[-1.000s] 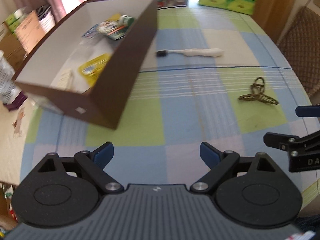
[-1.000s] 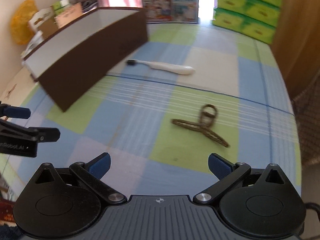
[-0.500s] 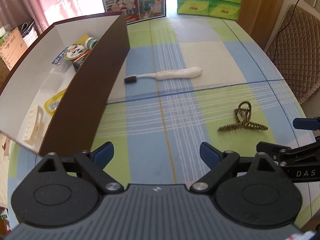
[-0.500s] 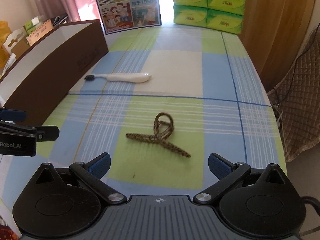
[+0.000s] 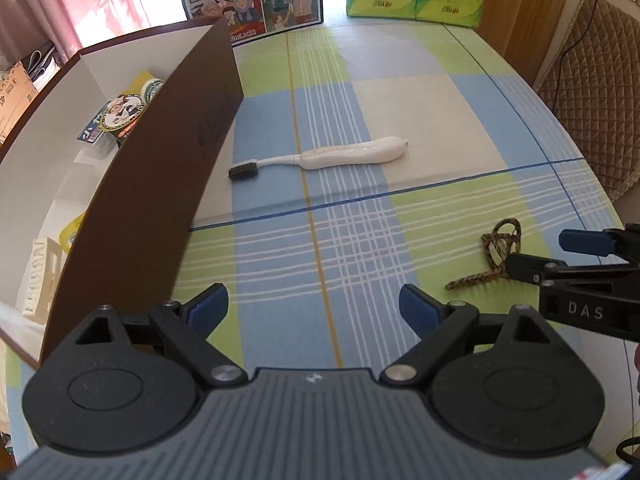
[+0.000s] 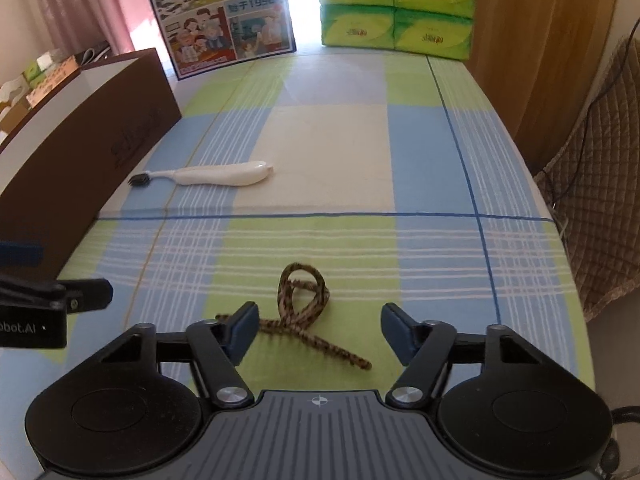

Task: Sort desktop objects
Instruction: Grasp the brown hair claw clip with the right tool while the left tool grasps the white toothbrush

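Right wrist view: the right tool (image 6: 318, 334), low in the frame, is closing its jaws around a leopard-print hair claw (image 6: 300, 312) lying on the checked surface (image 6: 432, 248); the clip sits between the blue pads but neither pad yet presses on it, the left pad just beside one prong. The straddling position suggests a pick-up ahead of sorting. Left wrist view: the left tool (image 5: 314, 306) hangs spread wide with nothing between its jaws, aimed down at bare cloth at lower centre, apparently waiting its turn. Beyond it, at mid-frame, a white toothbrush (image 5: 320, 158) lies across the surface, bristles toward the brown box (image 5: 152, 184) that fills the left of the frame. That box already holds sorted items, among them a cream hair claw (image 5: 40, 276) and small packets, so it appears to be the destination. Green tissue packs (image 6: 394, 4) and an illustrated carton (image 6: 224, 16) line the far edge at top.
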`<action>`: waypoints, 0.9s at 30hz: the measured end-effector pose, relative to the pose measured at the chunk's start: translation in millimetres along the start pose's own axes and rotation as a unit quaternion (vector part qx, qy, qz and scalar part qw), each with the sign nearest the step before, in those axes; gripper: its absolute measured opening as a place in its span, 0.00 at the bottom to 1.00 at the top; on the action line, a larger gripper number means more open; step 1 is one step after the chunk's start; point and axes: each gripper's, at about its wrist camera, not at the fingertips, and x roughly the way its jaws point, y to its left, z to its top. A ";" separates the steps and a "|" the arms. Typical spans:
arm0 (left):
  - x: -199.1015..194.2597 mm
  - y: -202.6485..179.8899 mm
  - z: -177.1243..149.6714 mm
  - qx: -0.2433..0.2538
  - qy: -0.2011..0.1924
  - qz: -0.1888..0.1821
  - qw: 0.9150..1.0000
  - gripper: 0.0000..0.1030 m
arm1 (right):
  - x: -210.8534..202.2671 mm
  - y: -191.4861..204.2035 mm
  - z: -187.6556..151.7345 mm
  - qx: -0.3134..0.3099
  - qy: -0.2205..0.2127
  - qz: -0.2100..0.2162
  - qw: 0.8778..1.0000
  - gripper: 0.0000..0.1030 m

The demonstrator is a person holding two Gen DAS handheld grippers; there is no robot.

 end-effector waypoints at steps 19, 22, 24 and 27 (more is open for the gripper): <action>42.3 -5.4 36.1 -0.010 0.014 -0.011 1.000 0.88 | 27.6 -20.4 11.8 -0.020 0.011 -0.021 1.000 0.28; 50.5 -5.7 48.1 -0.025 0.014 -0.010 1.000 0.88 | 30.4 -41.3 19.2 -0.002 0.009 -0.036 0.999 0.28; 56.2 -5.0 58.1 -0.042 0.013 -0.011 0.999 0.88 | 31.6 -52.7 23.2 0.006 0.007 -0.045 0.999 0.28; 65.6 -2.0 73.6 -0.067 0.011 -0.008 0.998 0.88 | 34.7 -67.0 29.8 0.015 0.005 -0.051 0.999 0.28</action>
